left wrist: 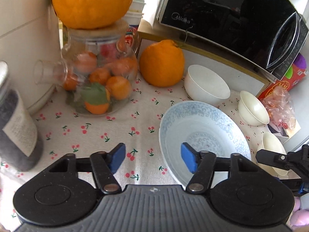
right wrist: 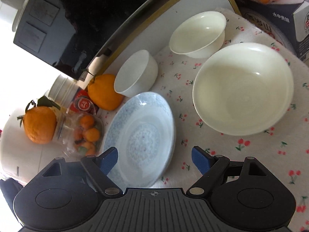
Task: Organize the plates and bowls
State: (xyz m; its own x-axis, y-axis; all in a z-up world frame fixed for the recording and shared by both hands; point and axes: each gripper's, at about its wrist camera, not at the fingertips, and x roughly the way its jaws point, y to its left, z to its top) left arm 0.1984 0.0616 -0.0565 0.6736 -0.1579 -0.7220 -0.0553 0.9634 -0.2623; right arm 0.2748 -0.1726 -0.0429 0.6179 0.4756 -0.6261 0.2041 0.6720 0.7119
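Through my left wrist camera, I am holding my left hand-held gripper released, its blue pads standing apart with nothing clamped between them. The left pad is hanging over the cherry-print surface, and the right pad is hovering over the near-left rim of the pale blue patterned plate; I cannot tell whether it is touching. Just behind the plate a white bowl is sitting tilted near the microwave. Two cream bowls are lying to the right: a small cream bowl and, nearer, a large cream bowl partly hidden by my right hand-held gripper coming in at the edge. A glass jar of oranges is standing at the left with a big orange on its lid, and another orange is resting beside it.

Through my right wrist camera, I am keeping my right hand-held gripper wide and released, gripping nothing. Its left pad is overlapping the near edge of the blue plate; its right pad is hanging over bare cloth. The large cream bowl is sitting just right of the plate, the small cream bowl behind it, the white bowl beside the orange.
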